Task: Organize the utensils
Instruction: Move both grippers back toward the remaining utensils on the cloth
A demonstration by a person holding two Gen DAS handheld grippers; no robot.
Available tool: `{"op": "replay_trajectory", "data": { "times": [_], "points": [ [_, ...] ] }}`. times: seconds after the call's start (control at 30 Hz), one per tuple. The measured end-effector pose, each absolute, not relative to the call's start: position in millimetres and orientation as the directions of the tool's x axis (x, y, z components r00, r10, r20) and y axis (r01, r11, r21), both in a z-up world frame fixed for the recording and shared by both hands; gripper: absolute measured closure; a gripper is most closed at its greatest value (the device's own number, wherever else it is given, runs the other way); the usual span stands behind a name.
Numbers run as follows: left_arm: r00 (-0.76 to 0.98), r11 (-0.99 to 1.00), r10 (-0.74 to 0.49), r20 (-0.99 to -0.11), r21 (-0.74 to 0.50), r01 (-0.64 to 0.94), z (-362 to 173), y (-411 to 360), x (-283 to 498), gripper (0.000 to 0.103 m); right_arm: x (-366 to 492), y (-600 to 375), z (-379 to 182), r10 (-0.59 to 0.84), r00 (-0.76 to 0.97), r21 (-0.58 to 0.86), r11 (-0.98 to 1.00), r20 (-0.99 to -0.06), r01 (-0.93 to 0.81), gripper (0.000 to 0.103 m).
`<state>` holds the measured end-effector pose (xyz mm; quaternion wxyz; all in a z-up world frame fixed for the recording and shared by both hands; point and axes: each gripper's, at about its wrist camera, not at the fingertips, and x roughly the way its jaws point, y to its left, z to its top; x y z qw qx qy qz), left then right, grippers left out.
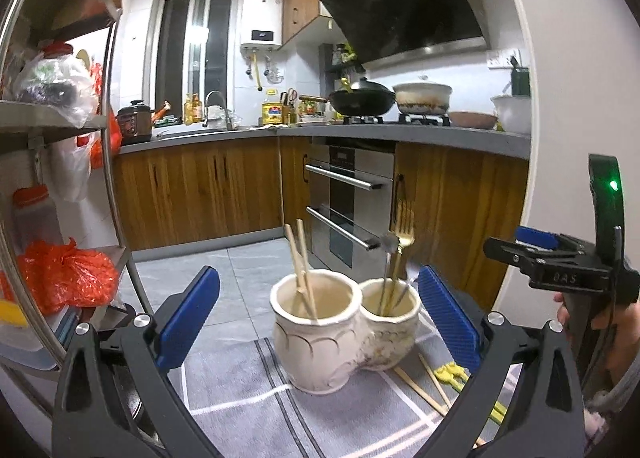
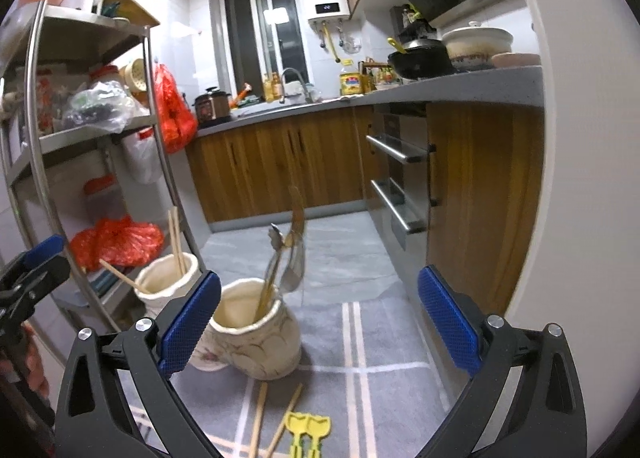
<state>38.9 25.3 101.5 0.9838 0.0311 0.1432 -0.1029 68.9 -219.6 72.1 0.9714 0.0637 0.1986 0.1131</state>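
My left hand-held gripper gapes wide, empty; my right hand-held gripper likewise. Double-cup holder stands on the cloth; chopsticks left cup, fork right.

Cream pots on a grey striped cloth

The double pot is cream with carved curves. The cloth is grey with white stripes. Tan chopsticks, gold fork, yellow toy forks, blue pads.

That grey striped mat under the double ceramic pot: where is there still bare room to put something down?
Bare mat lies left of the double ceramic holder, and more on its right toward the wooden cabinet. In front it is crowded: loose chopsticks and yellow forks.
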Motion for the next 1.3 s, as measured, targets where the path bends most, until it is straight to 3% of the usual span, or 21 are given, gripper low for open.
{"op": "replay_trajectory", "data": {
  "times": [0.5, 0.8, 1.07, 1.27, 1.3],
  "points": [
    [0.888, 0.971, -0.202, -0.412, 0.036, 0.237, 51, -6, 26, 0.006, 59, -224, 29, 0.272, 0.819, 0.153, 0.962, -0.505, -0.225, 0.005],
    [0.856, 0.971, -0.169, -0.488, 0.066, 0.229, 18, -10, 22, 0.006, 46, -230, -3, 0.202, 0.791, 0.049, 0.976, -0.578, -0.214, 0.005],
    [0.815, 0.971, -0.144, -0.561, 0.078, 0.226, -8, -14, 27, 0.006, 55, -237, -25, 0.207, 0.738, 0.067, 0.974, -0.642, -0.215, 0.005],
    [0.791, 0.970, -0.143, -0.595, 0.074, 0.232, -17, -15, 29, 0.006, 50, -223, -35, 0.253, 0.689, 0.074, 0.958, -0.679, -0.278, 0.010],
    [0.786, 0.970, -0.146, -0.600, 0.070, 0.234, -18, -15, 29, 0.006, 49, -221, -37, 0.255, 0.680, 0.072, 0.956, -0.687, -0.285, 0.015]
  ]
}}
